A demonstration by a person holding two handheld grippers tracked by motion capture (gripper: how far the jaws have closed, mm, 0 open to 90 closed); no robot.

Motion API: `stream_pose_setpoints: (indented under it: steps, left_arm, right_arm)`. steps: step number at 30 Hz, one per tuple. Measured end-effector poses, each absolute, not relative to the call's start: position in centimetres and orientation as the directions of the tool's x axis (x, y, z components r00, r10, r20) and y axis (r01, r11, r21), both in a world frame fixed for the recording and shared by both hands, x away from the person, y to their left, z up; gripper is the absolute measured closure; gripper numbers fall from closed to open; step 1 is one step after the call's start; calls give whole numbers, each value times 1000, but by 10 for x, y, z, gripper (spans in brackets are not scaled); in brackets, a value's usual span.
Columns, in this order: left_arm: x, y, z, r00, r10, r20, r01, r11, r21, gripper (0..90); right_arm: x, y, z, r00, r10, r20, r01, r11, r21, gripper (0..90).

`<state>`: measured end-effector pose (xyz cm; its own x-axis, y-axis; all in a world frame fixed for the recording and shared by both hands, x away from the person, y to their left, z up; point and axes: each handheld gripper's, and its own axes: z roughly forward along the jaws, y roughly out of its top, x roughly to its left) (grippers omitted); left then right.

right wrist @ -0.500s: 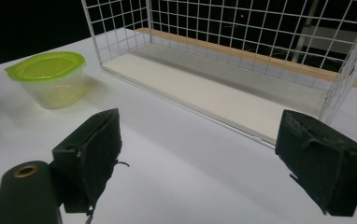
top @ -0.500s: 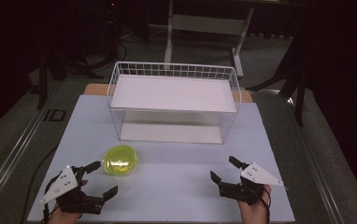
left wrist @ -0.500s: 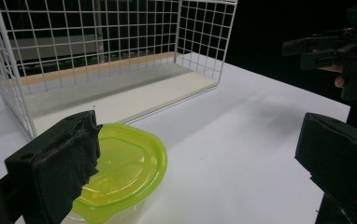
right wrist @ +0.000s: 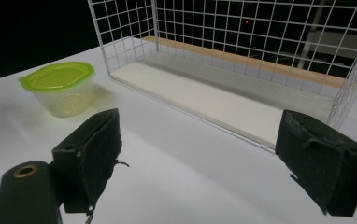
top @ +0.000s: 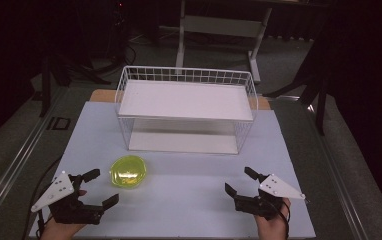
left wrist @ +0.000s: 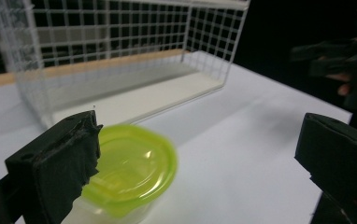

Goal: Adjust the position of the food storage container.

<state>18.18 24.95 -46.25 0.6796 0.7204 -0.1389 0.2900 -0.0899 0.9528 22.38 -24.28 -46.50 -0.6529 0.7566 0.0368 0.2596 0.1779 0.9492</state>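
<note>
The lidded plastic container (top: 128,171) is placed on the table (top: 189,200) in front of the wire basket (top: 186,107), just beside the left gripper (top: 96,188). It is judged light, thin-walled, smooth and probably empty. Both the left gripper and the right gripper (top: 239,181) are held wide apart with nothing gripped; the clear body below the green lid (right wrist: 57,74) should be clamped gently across its narrower width.

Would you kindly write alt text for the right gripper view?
Two open black jaws frame a white table. Beyond them stands a white wire rack, and to its left sits a clear container with a lime-green lid.
</note>
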Motion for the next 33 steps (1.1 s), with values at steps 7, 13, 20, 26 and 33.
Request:
stream_pose_setpoints:
  steps: [7, 13, 20, 26, 33]
  left_arm:
    - [192, 271, -481, 685, 714, -143, 345, -145, 927, 364]
    - [200, 281, -492, 675, 726, -129, 383, -196, 903, 618]
    - [212, 282, -508, 630, 769, -107, 472, -270, 840, 804]
    - [227, 280, -520, 596, 795, -110, 524, -282, 803, 900]
    - [239, 266, -527, 597, 795, -109, 550, -306, 777, 900]
  right_arm:
    - [225, -246, -462, -645, 764, 33, 251, 171, 953, 144]
    - [225, -245, -463, -640, 767, 33, 253, 171, 952, 148]
    - [223, -245, -461, -640, 768, 29, 238, 162, 958, 148]
    - [224, -244, -463, -643, 765, 33, 247, 166, 955, 149]
    - [224, -242, -463, -649, 760, 30, 243, 169, 955, 149]
